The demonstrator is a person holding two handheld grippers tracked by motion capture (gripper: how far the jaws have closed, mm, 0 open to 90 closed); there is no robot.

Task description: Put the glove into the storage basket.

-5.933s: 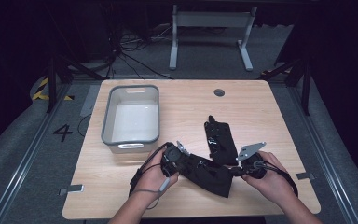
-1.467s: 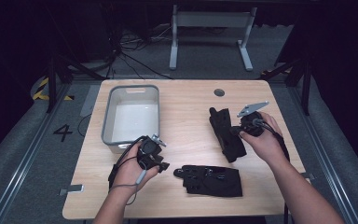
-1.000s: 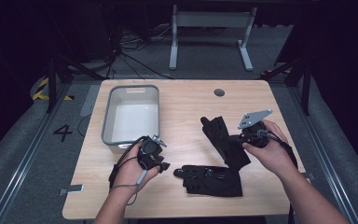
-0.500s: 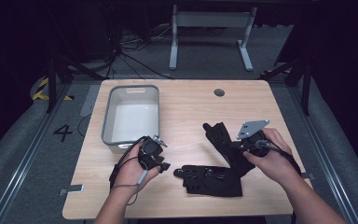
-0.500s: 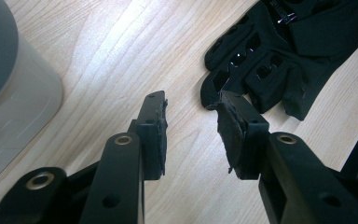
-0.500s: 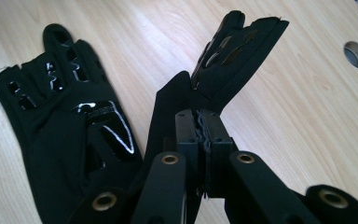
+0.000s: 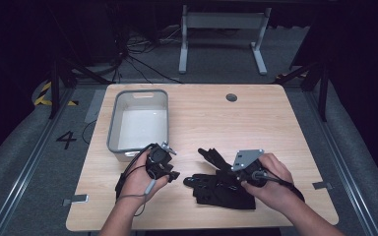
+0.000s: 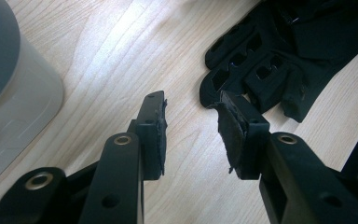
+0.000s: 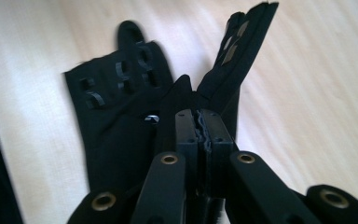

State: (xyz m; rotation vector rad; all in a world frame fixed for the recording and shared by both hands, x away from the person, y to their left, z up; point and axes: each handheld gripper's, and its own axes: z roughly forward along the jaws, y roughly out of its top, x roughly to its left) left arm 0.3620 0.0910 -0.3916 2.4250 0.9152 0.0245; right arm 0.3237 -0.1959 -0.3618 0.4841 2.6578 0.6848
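High view: the grey rectangular plastic bin stands on the pale wooden counter, its white floor bare. The left gripper rests beside its near corner, jaws released. The right gripper has its jaws clenched on one black fabric glove, held over the second black glove lying flat.

We see a laboratory recording bay: beyond the right gripper, a wooden table stands on grey carpet, flanked by floor rails, hazard tape, trailing cables and a painted numeral.
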